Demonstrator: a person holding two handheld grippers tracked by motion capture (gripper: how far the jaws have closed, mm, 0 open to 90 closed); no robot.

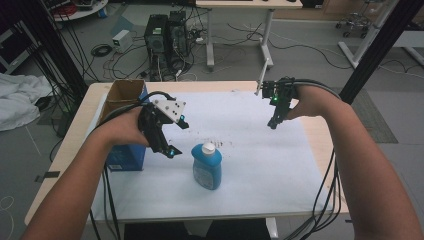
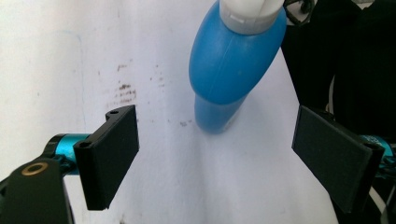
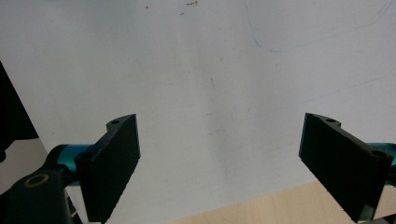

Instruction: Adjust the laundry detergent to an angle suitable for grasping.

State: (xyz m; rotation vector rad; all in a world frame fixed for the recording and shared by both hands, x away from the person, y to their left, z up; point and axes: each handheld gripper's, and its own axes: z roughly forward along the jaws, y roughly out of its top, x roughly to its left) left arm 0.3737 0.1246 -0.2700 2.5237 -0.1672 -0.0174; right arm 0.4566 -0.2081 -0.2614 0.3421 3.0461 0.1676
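**Kid:** Left gripper (image 1: 172,144) was right by the bottle (image 1: 207,167). Were you holding it?

**Me:** No. Its jaws stood wide apart and nothing was between the pads (image 2: 112,156). The bottle was a bit past them, not touching either one. You could see that best in the left gripper view, where the bottle (image 2: 233,65) stood in front of the gap.

**Kid:** Where was the bottle, then?

**Me:** It stood upright on the white sheet (image 1: 260,165), near the front of the table (image 1: 320,135), a little left of the middle. Its white cap (image 1: 208,148) was on top.

**Kid:** Why was it upright?

**Me:** I think a bottle with soap in it is safest that way. It can't leak, and it is easy to grab by its sides.

**Kid:** Why keep the gripper so close if it held nothing?

**Me:** I think I wanted it lined up with the bottle, so I could reach it fast. The wide jaws left room for the fat middle.

**Kid:** And the other one?

**Me:** I held the right gripper (image 1: 274,121) up over the far right of the sheet, well apart from the bottle. Its jaws were spread too, with just the sheet (image 3: 210,93) under them. I think I kept it out of the way.

**Kid:** What was the box (image 1: 124,100) for?

**Me:** It stood open on the left edge, behind my left hand (image 1: 125,131). I couldn't tell what was in it.
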